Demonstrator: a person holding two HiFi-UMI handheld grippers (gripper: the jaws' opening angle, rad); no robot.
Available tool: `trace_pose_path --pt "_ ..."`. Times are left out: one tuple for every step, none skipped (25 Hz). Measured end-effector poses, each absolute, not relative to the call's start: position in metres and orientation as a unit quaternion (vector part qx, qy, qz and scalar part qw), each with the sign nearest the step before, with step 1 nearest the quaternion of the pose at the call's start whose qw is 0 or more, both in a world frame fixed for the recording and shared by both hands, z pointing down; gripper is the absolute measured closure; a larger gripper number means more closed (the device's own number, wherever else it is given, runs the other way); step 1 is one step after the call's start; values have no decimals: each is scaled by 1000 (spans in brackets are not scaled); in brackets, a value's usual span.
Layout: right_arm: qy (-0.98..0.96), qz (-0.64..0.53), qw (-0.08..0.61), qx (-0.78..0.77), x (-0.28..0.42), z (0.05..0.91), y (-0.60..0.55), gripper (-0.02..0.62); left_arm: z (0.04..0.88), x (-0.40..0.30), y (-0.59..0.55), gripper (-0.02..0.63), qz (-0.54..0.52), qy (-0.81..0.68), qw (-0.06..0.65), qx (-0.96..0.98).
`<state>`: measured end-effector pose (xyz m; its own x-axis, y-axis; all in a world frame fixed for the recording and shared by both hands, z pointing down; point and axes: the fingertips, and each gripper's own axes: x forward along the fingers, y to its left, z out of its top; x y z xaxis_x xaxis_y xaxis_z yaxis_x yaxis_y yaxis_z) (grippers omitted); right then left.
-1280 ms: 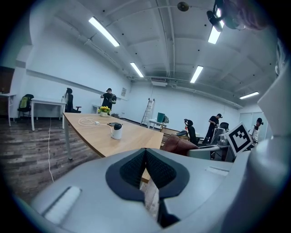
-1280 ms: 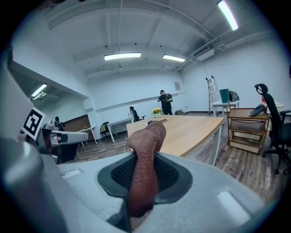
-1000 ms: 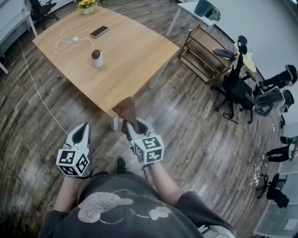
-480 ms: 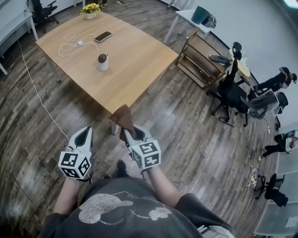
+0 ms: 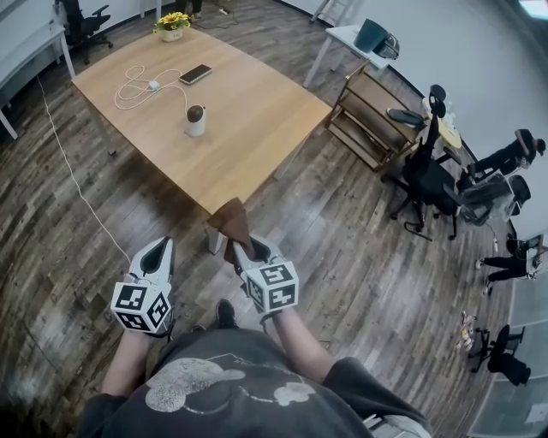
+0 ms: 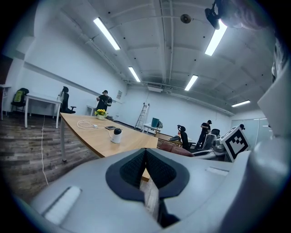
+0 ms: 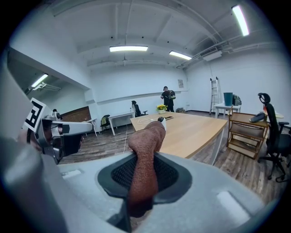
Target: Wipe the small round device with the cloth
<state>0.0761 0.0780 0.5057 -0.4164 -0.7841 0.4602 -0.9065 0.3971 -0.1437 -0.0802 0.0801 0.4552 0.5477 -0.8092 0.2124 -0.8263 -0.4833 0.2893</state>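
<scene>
I hold both tools low over the wooden floor (image 5: 360, 231), at the near side of the table (image 5: 248, 120). The right gripper (image 5: 247, 248) has its jaws pressed together on the brown cloth (image 5: 229, 219). The cloth is pinched between the two dark pads, and its free end stands up and forward past the jaw tips, towards the near corner of the table. The left gripper (image 5: 159, 246) is just to the left of it. In its own view the two pads meet along one line with nothing between them, so it is closed and empty.

The small round device (image 5: 196, 120) stands upright on the table, well apart from both grippers, about in the middle of the table top. It has a white body and a dark upper part. Farther on the table, beyond the device, lie a phone (image 5: 195, 74) and a loose white cable (image 5: 137, 85), and at the far edge there is a pot of yellow flowers (image 5: 172, 24)
</scene>
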Motion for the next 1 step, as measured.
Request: trace_pose_path --pt "-820 190 161 516 76 506 77 525 455 -81 79 588 24 -476 181 861"
